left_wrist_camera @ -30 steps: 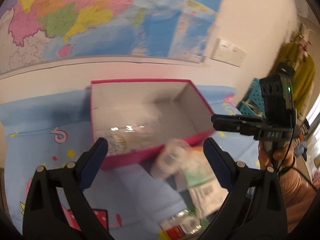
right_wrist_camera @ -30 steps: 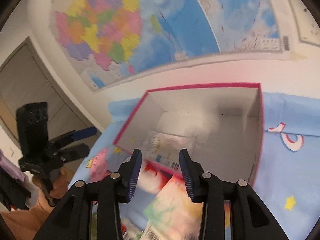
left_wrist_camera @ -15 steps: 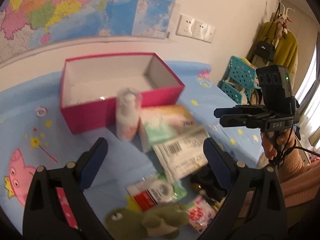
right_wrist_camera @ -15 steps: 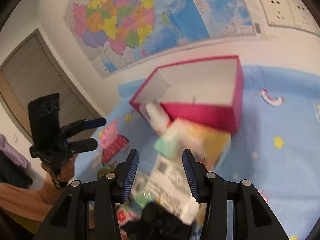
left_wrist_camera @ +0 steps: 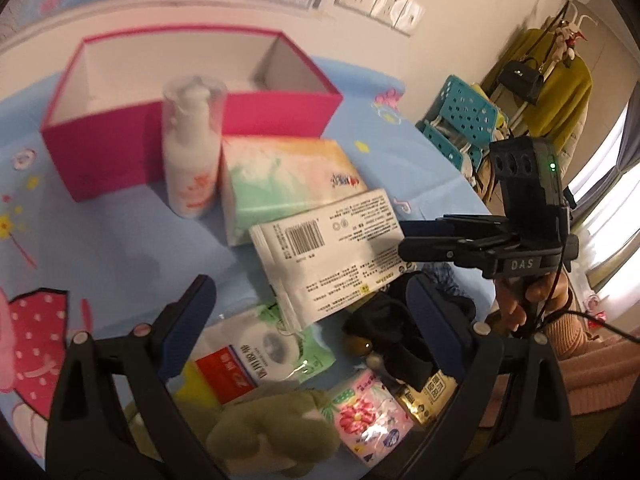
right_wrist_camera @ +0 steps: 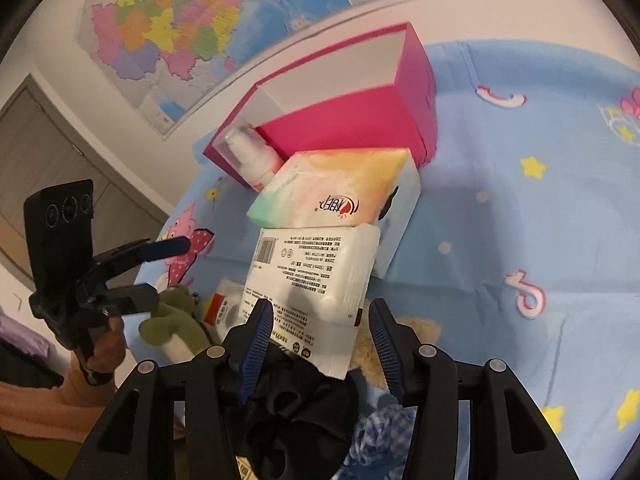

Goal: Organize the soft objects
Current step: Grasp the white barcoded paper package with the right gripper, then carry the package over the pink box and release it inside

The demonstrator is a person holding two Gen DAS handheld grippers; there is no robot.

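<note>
An open pink box (left_wrist_camera: 192, 128) (right_wrist_camera: 352, 116) stands at the back of the blue cloth. In front of it lie a pastel tissue pack (left_wrist_camera: 288, 184) (right_wrist_camera: 340, 188) and a white barcode pack (left_wrist_camera: 336, 256) (right_wrist_camera: 312, 276). A green plush toy (left_wrist_camera: 272, 436) (right_wrist_camera: 176, 320), a black soft item (left_wrist_camera: 388, 328) (right_wrist_camera: 296, 412) and a blue checked cloth (right_wrist_camera: 376, 436) lie nearer. My left gripper (left_wrist_camera: 312, 312) is open and empty above the pile. My right gripper (right_wrist_camera: 320, 344) is open over the black item and the white pack's near end.
A white pump bottle (left_wrist_camera: 192, 148) (right_wrist_camera: 252, 156) stands against the box front. Small packets (left_wrist_camera: 240, 360), a floral tissue packet (left_wrist_camera: 368, 420) and a gold sachet (left_wrist_camera: 428, 396) lie in the pile. Turquoise crates (left_wrist_camera: 460, 120) stand off the right edge.
Both grippers have pulled back and down from the box to above the pile near the front. The right gripper's jaws have widened. Nothing was picked up.
</note>
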